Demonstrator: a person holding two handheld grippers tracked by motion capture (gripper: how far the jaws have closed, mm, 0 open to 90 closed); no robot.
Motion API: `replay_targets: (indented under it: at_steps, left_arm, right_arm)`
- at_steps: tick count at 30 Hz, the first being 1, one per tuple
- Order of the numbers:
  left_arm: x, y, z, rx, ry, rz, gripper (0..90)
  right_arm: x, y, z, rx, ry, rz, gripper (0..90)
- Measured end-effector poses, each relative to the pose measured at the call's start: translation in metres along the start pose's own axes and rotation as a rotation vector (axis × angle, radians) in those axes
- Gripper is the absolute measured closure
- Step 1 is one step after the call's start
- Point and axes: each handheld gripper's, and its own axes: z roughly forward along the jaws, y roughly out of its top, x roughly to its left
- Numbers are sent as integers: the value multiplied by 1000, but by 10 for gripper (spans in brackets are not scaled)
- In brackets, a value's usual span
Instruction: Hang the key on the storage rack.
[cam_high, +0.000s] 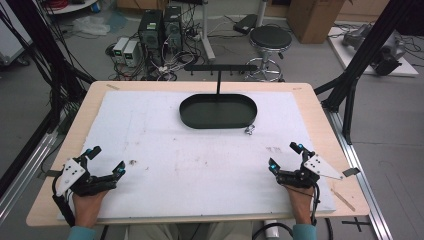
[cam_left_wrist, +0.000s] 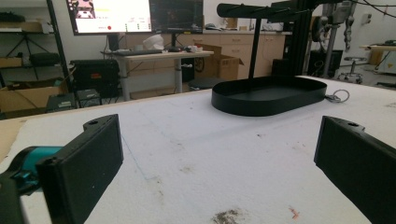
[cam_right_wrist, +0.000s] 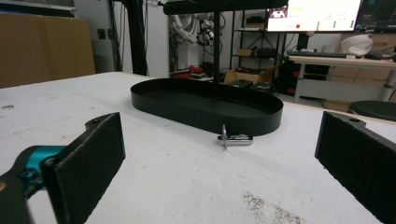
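A workshop with monitors, shelving and cable-strewn floor surrounds a wooden counter (cam_high: 320, 115) covered by a white foam sheet (cam_high: 200, 155), scuffed with a few dark marks. On the far middle of the sheet stands a black oval tray (cam_high: 218, 111) with a thin post rising to a crossbar (cam_high: 220, 67). Just beside the tray's near right rim lies a small metal keyring clip (cam_high: 249, 130), apart from the wall of the tray; in the right gripper view the keyring clip (cam_right_wrist: 234, 138) shows a shiny loop standing up from a flat polished body. It looks light, hard and stiff, and its smooth steel is likely slippery, so a pinch across the flat body, or through the upright loop, seems the safest hold; being so low on the foam, it may skid or press into the sheet if taken from above. The left claw (cam_high: 104, 162) rests at the near left, jaws spread wide and empty. The right claw (cam_high: 285, 156) rests at the near right, also released, its jaws apart with the clip well ahead between them.
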Motion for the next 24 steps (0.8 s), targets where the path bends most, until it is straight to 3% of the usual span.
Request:
replay_targets:
  at_steps: [24]
  left_arm:
    - [0,0,0,-2,0,-2,17]
  right_arm:
    - [-1,1,1,12,5,3,8]
